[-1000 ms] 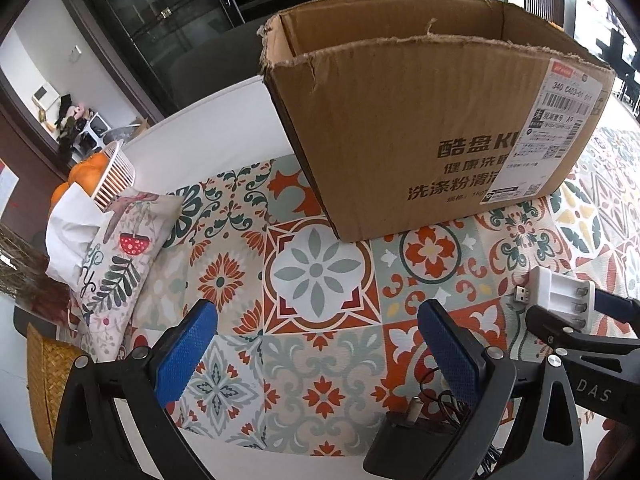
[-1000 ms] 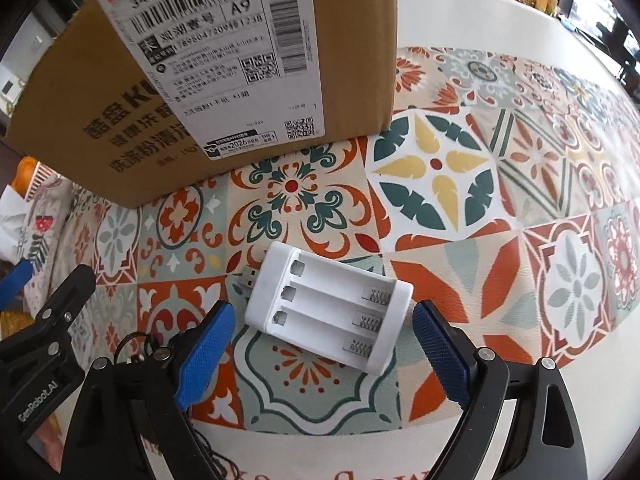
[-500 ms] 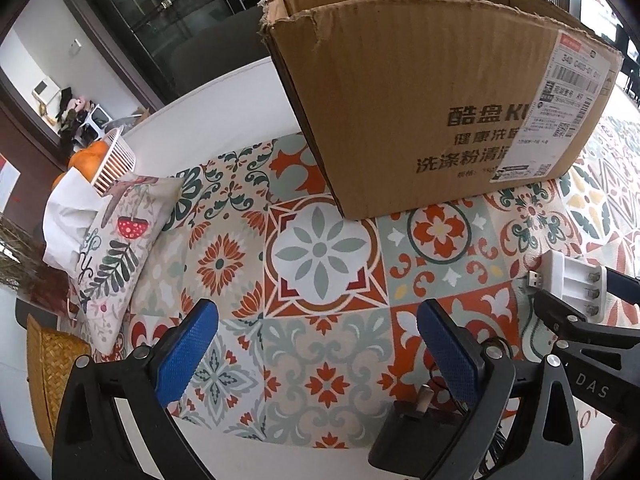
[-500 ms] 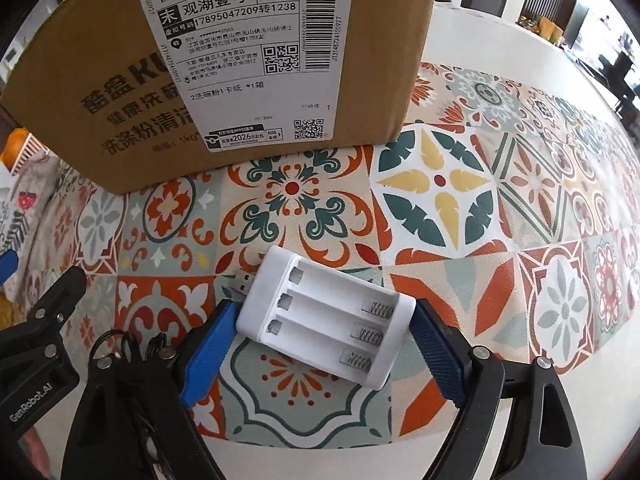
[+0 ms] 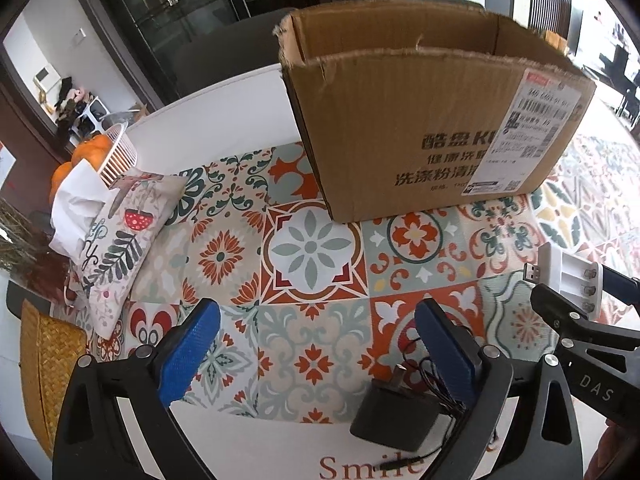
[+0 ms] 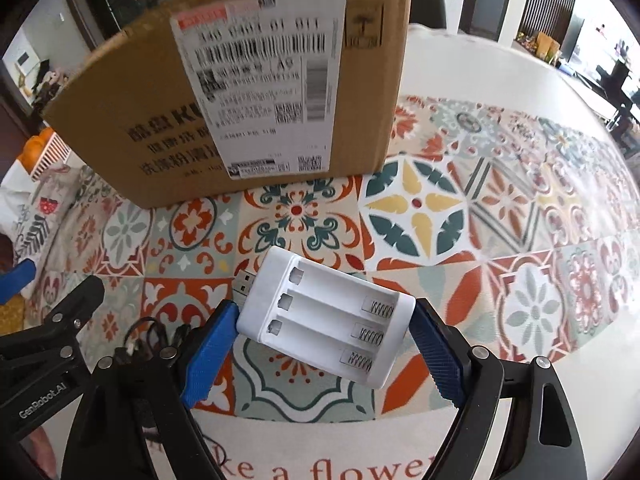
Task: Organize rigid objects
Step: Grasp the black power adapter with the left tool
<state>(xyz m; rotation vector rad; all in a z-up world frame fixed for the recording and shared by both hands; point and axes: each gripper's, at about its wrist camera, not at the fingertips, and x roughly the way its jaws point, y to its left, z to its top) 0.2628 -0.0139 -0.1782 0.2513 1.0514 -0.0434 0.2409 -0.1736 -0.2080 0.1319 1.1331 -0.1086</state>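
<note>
Gripping the white battery charger (image 6: 326, 316) by its short ends, right gripper (image 6: 324, 344) clamped on.
Light, stiff, slick plastic; left gripper (image 5: 316, 354) gapes wide, empty, near the black adapter (image 5: 394, 416).

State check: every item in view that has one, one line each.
cardboard box: upright, top open
battery charger: slots empty, clamped in right gripper, lifted
right gripper: shut on charger
left gripper: open, nothing between fingers
black power adapter: lying on mat, cord tangled

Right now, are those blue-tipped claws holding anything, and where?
The right gripper clamps the white plastic battery charger by its two short ends. The left gripper holds nothing.
</note>
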